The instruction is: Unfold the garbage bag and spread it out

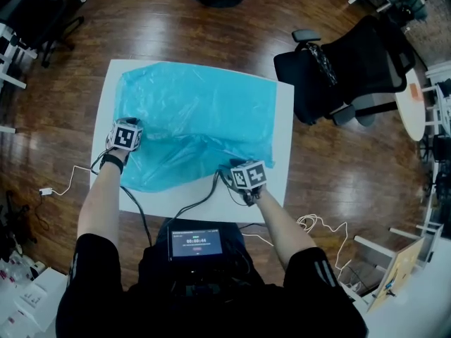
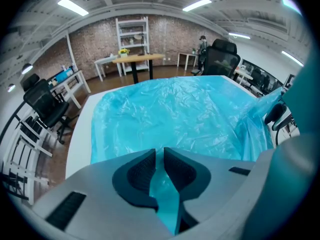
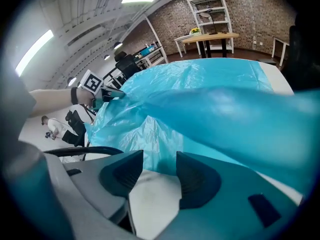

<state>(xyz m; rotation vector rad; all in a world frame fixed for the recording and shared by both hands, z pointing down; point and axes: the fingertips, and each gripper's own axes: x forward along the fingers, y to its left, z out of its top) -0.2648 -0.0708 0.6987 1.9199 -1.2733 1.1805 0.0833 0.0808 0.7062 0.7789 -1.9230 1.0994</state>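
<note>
Head view: left claw (image 2: 159, 159) is pinching the garbage bag (image 1: 204, 111) at nine o'clock (limp, slippery; grab edges); right claw (image 3: 159, 165) is gaping empty.

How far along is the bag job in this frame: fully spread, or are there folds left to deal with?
Mostly done: the garbage bag lies opened across most of the white table. In hand: the left gripper is shut on the bag's left edge. The right gripper is open by the near edge, with only tabletop between its jaws. Left to do: a raised fold across the near part needs flattening.
</note>
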